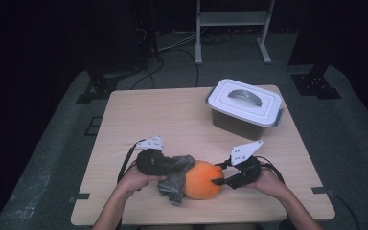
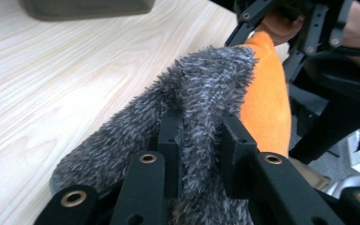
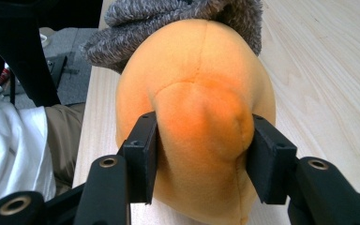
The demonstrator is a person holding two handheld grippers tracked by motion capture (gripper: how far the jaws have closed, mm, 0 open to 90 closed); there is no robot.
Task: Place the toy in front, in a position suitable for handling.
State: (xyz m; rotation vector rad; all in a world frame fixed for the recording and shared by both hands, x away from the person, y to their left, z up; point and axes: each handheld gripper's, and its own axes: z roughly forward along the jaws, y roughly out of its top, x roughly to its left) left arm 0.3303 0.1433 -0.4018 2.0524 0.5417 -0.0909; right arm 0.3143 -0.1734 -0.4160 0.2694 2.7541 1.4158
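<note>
Near the table's front edge lies an orange plush toy with a grey fuzzy part at its left end. My left gripper is shut on that grey fuzz; in the left gripper view the jaws pinch a fold of the grey pile, with the orange body behind it. My right gripper meets the toy from the right. In the right gripper view its pads squeeze a bulge of the orange plush, and the grey fuzz lies beyond.
A grey lidded plastic box with a handle stands at the back right of the wooden table. Beyond the table, cables and a metal stand are on the dark floor. The person's forearms enter from the bottom edge.
</note>
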